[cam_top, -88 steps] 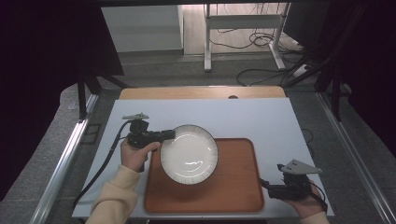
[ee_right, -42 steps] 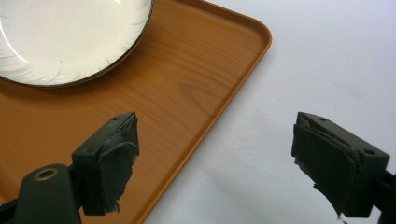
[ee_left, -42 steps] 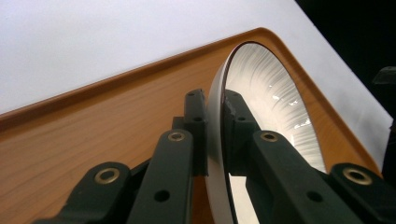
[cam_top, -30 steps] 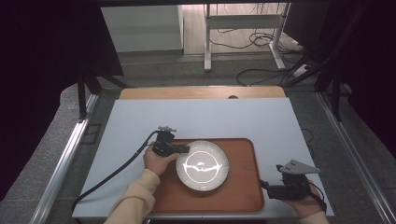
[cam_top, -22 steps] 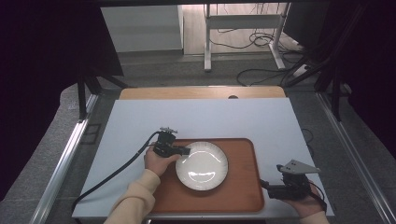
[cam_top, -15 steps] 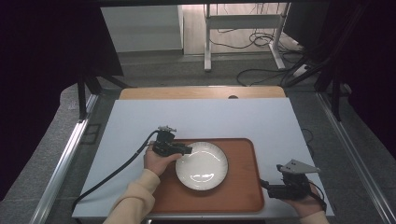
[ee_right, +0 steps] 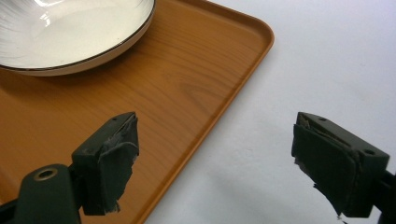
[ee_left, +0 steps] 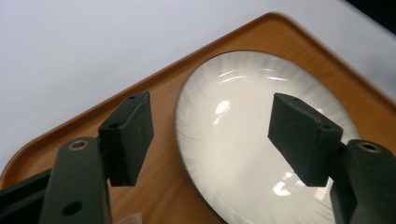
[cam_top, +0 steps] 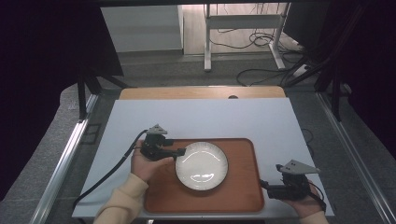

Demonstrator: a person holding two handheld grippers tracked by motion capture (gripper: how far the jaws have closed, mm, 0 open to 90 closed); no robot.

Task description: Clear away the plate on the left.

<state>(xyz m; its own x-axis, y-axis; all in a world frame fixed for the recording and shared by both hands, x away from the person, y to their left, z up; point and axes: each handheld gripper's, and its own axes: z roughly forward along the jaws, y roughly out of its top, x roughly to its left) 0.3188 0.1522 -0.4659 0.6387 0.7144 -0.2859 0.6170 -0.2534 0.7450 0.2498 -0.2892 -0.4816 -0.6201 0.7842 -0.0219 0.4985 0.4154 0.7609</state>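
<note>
Right claw sits wide open and empty at the tray's near right corner, jaws straddling the tray edge and the white tabletop. Farther in, the white plate rests flat on the tray, and the left claw gapes wide at its left rim, gripping nothing.

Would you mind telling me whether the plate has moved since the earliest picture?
Yes. The plate shifted right, from overhanging the tray's left edge to lying fully on it.

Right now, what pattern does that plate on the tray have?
White plate with fine grey lines radiating around its rim and a thin dark edge; the left gripper view shows it best.
</note>
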